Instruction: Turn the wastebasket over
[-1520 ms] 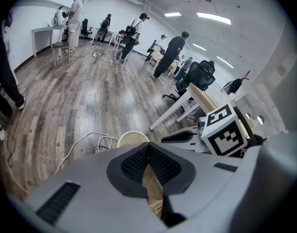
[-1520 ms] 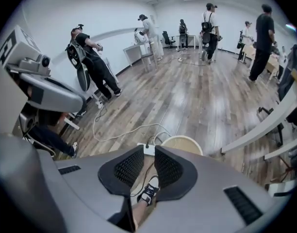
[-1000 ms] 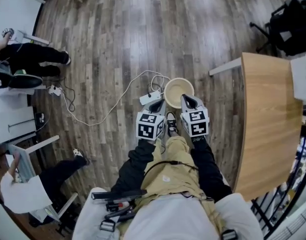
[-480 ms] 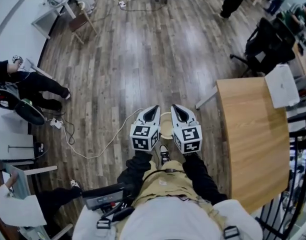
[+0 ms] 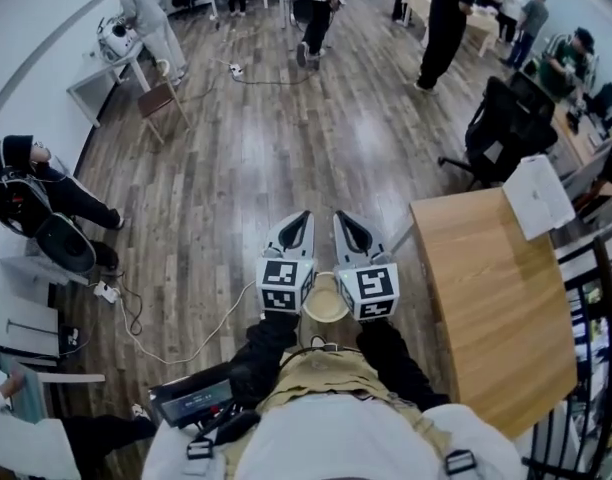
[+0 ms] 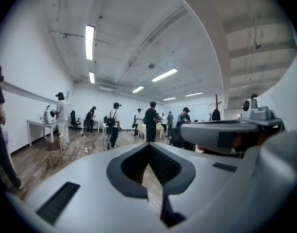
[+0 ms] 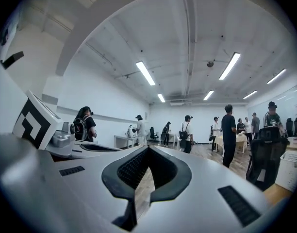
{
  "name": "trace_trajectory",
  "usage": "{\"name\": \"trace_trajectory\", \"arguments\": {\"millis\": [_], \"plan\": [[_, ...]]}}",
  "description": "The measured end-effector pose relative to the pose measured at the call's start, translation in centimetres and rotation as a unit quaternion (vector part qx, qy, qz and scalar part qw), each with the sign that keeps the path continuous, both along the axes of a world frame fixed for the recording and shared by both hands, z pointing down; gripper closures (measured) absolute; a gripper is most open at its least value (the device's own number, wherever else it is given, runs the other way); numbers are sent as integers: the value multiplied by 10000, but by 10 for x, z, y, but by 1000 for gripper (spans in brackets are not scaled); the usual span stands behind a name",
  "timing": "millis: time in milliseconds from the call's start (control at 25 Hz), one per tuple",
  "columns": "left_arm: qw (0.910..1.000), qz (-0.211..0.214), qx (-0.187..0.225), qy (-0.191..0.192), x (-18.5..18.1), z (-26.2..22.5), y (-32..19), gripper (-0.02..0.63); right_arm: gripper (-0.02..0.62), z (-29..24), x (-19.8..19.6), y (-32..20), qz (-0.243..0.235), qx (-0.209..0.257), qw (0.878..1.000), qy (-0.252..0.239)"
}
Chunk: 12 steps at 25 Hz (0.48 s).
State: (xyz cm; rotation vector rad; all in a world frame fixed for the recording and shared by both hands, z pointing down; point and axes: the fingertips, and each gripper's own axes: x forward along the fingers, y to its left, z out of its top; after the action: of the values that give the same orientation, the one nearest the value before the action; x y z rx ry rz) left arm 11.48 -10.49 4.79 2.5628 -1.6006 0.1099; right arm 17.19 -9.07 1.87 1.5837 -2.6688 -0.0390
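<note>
The left gripper has its jaws together, tips meeting, with nothing between them. Only the wooden floor shows through the gap behind the tips. The right gripper is the same: jaws closed and empty.

In the head view both grippers sit side by side at the centre of the frame, close but apart, tips toward the top edge. Their own views look out level across the room at standing people and ceiling lights. Black sleeves run back to the person's body at the bottom edge.

The cream wastebasket shows just below centre, between the two marker cubes and partly hidden by them. A wooden table stands at the right.
</note>
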Motion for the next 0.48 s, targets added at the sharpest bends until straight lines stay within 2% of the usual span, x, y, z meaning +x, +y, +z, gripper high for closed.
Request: {"name": "trace_trajectory", "arguments": {"millis": [200,480], "plan": [[9985,0,550,-22,3,-35,4,604,574,-33,7,2,70,345,9993,-161],[9974,-85,714,31,-7,-53,7,604,574,-55,-3,12,-31,565,9982,-191]]}}
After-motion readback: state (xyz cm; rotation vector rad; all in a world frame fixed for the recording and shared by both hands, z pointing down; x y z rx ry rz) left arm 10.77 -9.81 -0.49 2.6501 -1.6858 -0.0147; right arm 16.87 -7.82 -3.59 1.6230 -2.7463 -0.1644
